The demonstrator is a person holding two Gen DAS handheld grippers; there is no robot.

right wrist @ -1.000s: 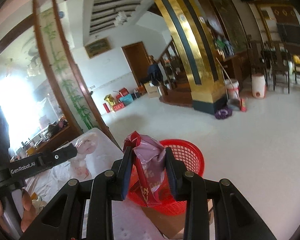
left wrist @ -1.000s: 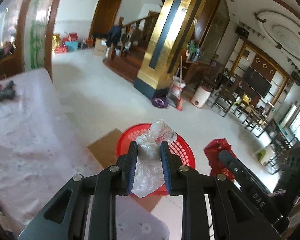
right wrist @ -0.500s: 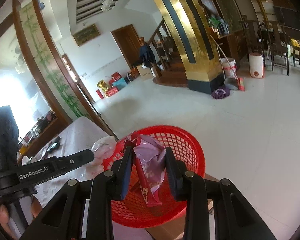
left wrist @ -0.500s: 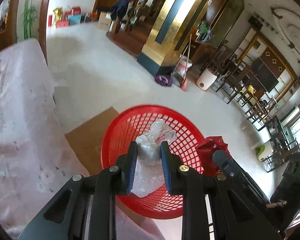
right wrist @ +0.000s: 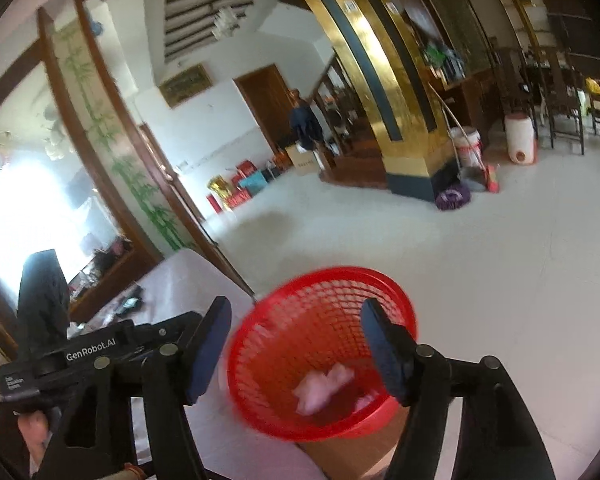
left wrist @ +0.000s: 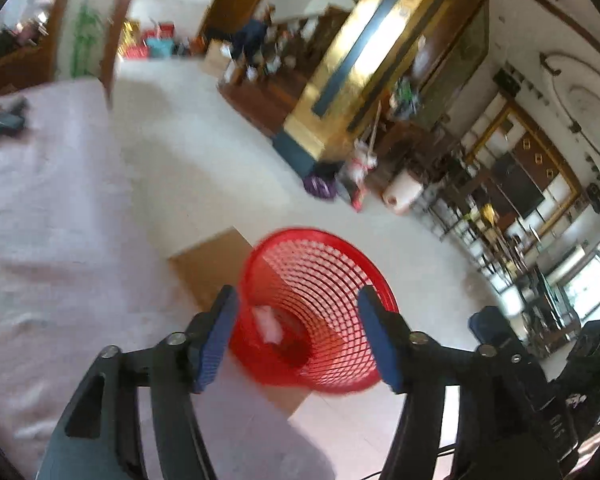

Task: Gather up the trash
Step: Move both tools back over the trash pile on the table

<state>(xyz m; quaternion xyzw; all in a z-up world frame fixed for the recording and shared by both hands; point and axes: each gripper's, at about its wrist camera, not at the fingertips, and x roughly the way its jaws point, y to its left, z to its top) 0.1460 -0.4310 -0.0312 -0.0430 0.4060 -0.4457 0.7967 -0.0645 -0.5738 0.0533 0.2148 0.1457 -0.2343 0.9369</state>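
Glossy red plastic mesh basket (left wrist: 324,264) (matt cardboard (left wrist: 208,264) beneath)

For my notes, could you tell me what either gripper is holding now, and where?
Nothing: both the left gripper and right gripper have just opened, empty, above the red basket.

One red basket (right wrist: 284,364), two crumpled wrappers (right wrist: 322,386)

From my right wrist camera, white lettering reading "GenRobot.AI" runs along the black body of my left gripper (right wrist: 216,344). A smaller white label sits at that body's left end, too small to read. From my left wrist camera, faint letters mark my right gripper's arm, too blurred to read.
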